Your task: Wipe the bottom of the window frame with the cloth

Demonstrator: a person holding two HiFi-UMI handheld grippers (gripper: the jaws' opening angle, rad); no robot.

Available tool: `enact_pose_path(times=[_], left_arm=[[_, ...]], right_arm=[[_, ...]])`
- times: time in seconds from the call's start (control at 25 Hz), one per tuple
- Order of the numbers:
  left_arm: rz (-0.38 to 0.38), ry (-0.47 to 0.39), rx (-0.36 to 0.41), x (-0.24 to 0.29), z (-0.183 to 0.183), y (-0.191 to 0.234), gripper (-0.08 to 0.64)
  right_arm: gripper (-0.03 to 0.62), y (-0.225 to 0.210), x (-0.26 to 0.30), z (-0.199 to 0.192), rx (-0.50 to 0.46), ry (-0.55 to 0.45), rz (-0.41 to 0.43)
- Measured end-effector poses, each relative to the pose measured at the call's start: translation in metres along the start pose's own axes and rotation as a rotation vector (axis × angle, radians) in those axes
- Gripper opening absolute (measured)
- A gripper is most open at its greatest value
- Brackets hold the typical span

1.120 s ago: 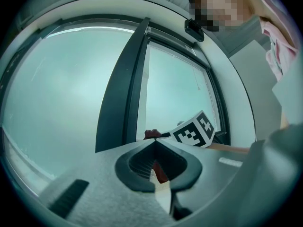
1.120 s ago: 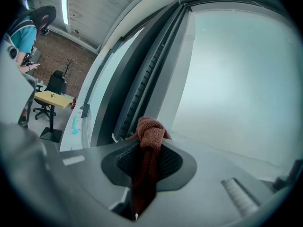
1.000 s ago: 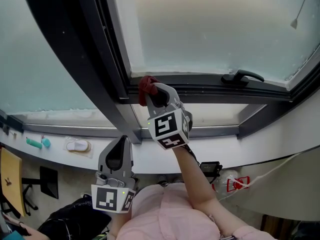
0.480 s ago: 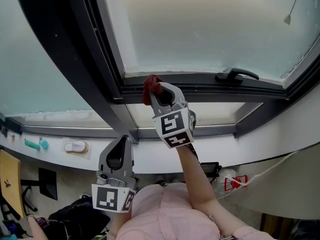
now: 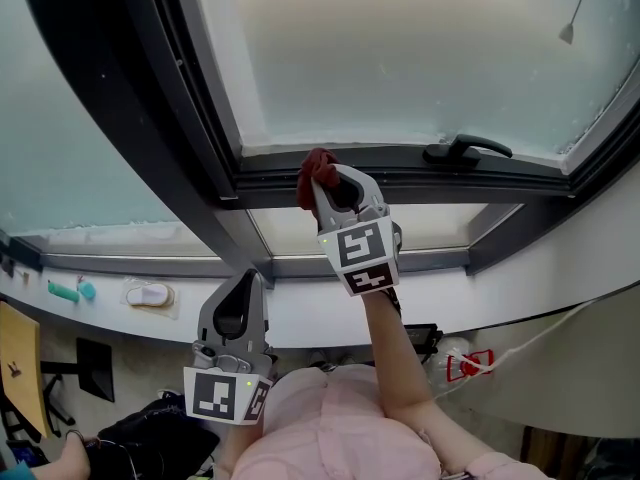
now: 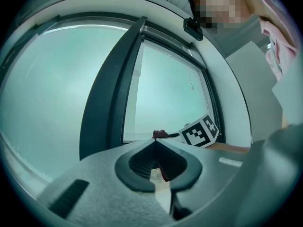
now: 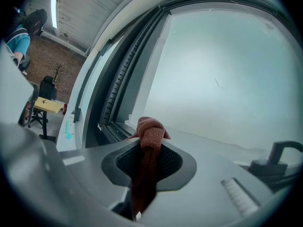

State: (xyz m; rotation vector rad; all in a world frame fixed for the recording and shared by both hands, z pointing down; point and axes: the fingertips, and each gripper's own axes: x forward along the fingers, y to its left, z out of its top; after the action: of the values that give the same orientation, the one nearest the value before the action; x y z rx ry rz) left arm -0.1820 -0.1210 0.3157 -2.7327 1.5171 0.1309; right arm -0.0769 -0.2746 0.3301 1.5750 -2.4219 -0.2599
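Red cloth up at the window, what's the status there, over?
Right gripper shut on cloth, at bottom window frame. Left gripper shut, empty, held low. Window handle lies further right along frame.

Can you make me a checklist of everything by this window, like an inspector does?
Surface: bottom of the window frame, a dark rail under frosted glass; can't tell how dirty it is.
Job's things: red cloth, bunched up, at the rail left of the handle.
Clutter: white object and teal bits on the white sill.
Claws: right claw shut on the cloth; left claw shut and empty, held low.
Cables: white cable at lower right; pull cord hanging by the glass.
Surroundings: yellow table on the floor below.
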Motion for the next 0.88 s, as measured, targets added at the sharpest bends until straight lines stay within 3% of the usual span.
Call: enact_pose_path(times=[0.88], left_arm=[[-0.034, 0.002, 0.005, 0.02, 0.001, -0.03, -0.002]], right_arm=[[0.071, -0.036, -0.02, -0.012, 0.021, 0.007, -0.007]])
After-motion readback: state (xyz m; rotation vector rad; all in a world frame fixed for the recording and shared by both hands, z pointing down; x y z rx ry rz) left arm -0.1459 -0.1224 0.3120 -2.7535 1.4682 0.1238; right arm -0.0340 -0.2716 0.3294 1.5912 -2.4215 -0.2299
